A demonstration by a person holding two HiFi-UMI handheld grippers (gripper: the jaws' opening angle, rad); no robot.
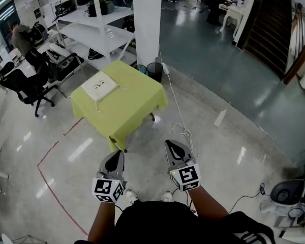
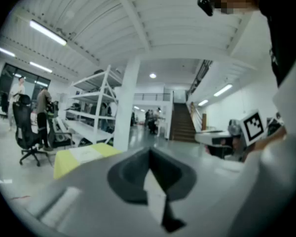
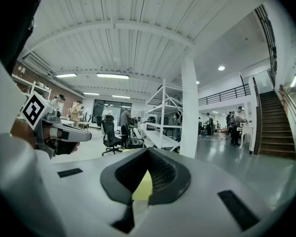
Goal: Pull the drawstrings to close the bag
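Observation:
A flat white drawstring bag (image 1: 101, 85) lies on a small table under a yellow-green cloth (image 1: 127, 103), some way ahead of me on the floor; its cords trail off its edges. The same table (image 2: 81, 157) shows at the lower left of the left gripper view. My left gripper (image 1: 117, 154) and right gripper (image 1: 171, 143) are held close to my body, well short of the table, both shut with nothing between the jaws. In the right gripper view the jaws (image 3: 148, 152) meet at their tips, with yellow cloth seen through the gap behind them.
A white pillar (image 1: 147, 22) and black bins (image 1: 153, 70) stand behind the table. White shelving (image 1: 99, 32) and office chairs (image 1: 28, 88) are at the left. A white cable (image 1: 180, 128) runs across the floor right of the table. Red tape (image 1: 51, 151) marks the floor.

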